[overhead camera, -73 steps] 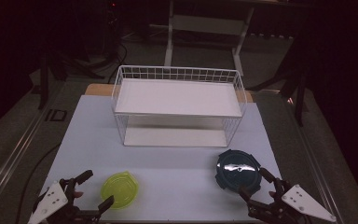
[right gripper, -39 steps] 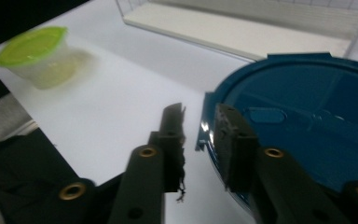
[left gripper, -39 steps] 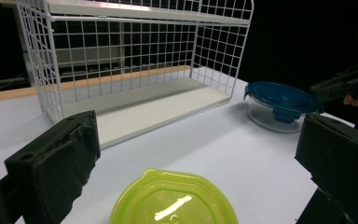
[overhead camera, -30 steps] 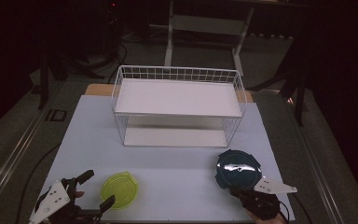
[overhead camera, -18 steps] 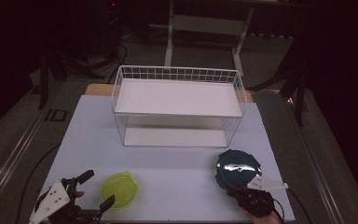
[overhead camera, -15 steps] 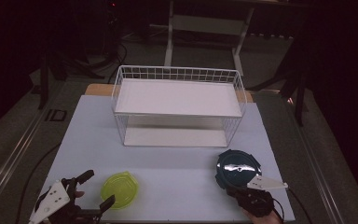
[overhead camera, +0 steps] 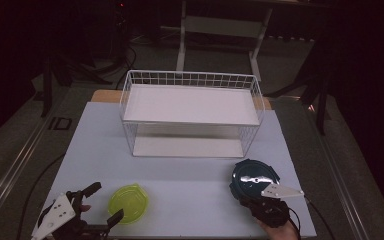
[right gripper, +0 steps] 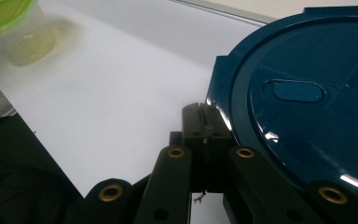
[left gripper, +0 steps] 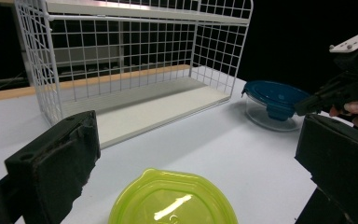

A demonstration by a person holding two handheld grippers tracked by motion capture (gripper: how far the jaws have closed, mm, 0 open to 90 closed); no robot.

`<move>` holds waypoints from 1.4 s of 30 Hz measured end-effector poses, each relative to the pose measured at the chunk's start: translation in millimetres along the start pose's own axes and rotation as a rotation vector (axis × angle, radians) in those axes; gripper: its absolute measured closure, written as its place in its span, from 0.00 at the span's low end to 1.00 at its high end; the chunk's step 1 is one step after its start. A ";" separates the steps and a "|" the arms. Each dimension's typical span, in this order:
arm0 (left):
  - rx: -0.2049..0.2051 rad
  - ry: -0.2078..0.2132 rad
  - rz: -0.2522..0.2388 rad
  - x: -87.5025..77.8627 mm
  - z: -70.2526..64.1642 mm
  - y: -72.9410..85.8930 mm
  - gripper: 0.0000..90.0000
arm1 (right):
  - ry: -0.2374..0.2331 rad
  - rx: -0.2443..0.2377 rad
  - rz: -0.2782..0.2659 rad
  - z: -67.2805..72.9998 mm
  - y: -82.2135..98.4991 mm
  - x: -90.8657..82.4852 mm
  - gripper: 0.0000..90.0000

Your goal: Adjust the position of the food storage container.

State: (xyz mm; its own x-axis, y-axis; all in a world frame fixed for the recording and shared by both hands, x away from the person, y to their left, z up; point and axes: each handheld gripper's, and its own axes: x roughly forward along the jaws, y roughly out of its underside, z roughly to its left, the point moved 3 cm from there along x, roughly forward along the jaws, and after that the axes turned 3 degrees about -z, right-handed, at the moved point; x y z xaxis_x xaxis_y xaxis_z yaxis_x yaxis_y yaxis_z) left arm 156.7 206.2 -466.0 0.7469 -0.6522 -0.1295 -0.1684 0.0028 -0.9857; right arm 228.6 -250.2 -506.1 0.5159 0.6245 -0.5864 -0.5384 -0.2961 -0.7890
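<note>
Blue-lidded container (overhead camera: pixel 254 179) is found on the bench (overhead camera: pixel 190 175) just ahead of the clenched right fingers (right gripper: pixel 208 128), whose tips are set against its near lid rim, while the green-lidded container (left gripper: pixel 173 199) is framed low between the released left fingers (left gripper: pixel 63 158).

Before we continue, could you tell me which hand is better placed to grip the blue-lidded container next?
Right: the right tool, shut, sits at the rim of the blue-lidded container, while the left tool stands open beside the green-lidded container.
</note>
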 end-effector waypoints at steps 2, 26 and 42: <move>0.001 -0.001 0.001 0.1 -0.1 0.0 0.00 | 0.000 0.001 0.002 0.2 -1.7 2.3 1.00; 0.000 0.000 -0.001 0.3 -1.0 0.3 0.00 | 0.110 0.035 -0.076 -38.0 -14.9 -27.4 1.00; -0.002 0.002 0.006 1.5 -0.4 1.5 0.00 | 0.309 0.114 -0.066 -114.7 -11.7 -40.0 1.00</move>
State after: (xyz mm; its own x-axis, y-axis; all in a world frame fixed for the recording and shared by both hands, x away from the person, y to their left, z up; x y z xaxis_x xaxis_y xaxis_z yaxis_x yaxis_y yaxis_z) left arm 157.3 204.9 -467.6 0.7447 -0.6535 -0.1357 -0.1745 0.0055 -0.9846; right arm 290.8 -354.6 -494.5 0.7205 0.3861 -0.5761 -0.5588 -0.1688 -0.8119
